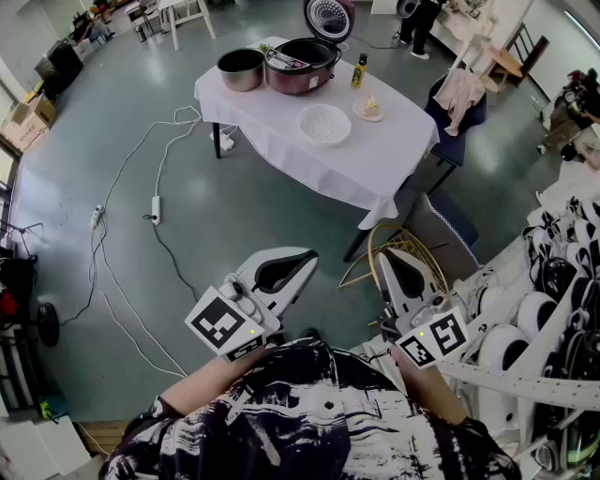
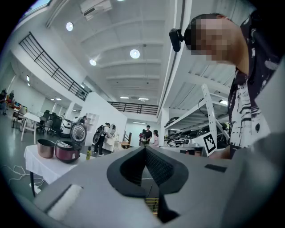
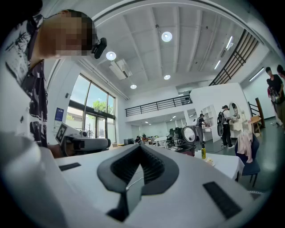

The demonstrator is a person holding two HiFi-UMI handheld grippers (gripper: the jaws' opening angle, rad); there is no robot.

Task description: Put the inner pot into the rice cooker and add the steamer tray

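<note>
Two grippers are held level in front of the person, well apart from the counter (image 1: 281,150) that stands across the grey floor (image 1: 187,262). The left gripper (image 1: 298,261) has its jaws drawn together at the tips with nothing between them, which the left gripper view shows plainly. The right gripper (image 1: 388,262) is closed in the same way and is empty too. Neither touches anything.

A white cloth covers the counter. At its far end stands the rice cooker (image 1: 300,66), dark red, with its lid (image 1: 329,17) tipped up and open. The inner pot (image 1: 241,68) sits upright on the cloth just beside the cooker, on the left in the head view and outside it. The steamer tray (image 1: 324,124), a white round dish, lies about the middle of the cloth, nearer the person and apart from the cooker. A small bottle (image 1: 358,71) stands just to the right of the cooker. Near it lies a small plate (image 1: 369,109) with something pale on it, perhaps food.

A chair (image 1: 457,98) draped with pink cloth stands at the counter's right side. White cables (image 1: 141,150) and a power strip (image 1: 157,208) trail over the floor on the left.
</note>
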